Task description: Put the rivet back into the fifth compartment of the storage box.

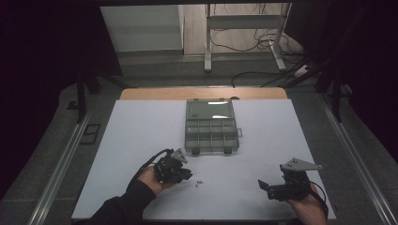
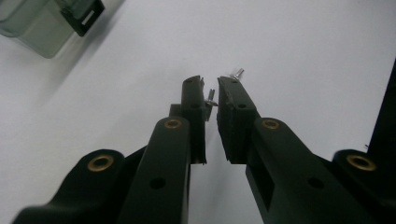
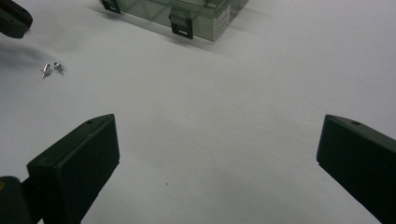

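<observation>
Black left gripper [image 1: 190,175], brass inserts, grey three-cornered plate, black cable, dark sleeve [image 1: 123,206]

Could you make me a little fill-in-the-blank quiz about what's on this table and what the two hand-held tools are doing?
1. The two small screws lie on the white table close to the ____ tool.
2. The jaws of the right tool stand wide ____.
3. The compartment box has its lid ____.
4. The left tool's jaws are nearly ____ around one screw.

Missing words: left; open; open; closed

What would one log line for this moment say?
left gripper: nearly shut around small screw | right gripper: open, idle | organizer box: lid open
</observation>
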Demonstrator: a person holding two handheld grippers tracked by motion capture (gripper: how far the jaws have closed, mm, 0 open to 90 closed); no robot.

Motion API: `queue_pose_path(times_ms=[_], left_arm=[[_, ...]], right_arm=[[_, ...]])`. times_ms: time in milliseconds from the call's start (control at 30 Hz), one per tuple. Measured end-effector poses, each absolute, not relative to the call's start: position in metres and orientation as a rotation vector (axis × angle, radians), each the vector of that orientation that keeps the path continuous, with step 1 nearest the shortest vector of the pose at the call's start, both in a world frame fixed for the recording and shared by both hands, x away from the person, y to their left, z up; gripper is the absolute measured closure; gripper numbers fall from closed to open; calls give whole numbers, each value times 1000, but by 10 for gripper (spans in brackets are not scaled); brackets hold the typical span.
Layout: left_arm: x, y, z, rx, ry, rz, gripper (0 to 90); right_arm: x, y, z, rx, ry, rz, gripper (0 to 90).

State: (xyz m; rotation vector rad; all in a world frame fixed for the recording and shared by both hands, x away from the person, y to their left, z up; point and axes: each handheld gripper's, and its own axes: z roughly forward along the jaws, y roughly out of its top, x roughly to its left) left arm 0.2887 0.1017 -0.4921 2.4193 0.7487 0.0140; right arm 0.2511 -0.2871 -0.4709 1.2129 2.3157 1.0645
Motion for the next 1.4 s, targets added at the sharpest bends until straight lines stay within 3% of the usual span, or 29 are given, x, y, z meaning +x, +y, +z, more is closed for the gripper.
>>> queue_pose_path(times_ms=[1400], left_arm=[[351,101,-465,2379,843,98,818]], right_arm=[[249,-290,-470,1228,2309,1072,0]])
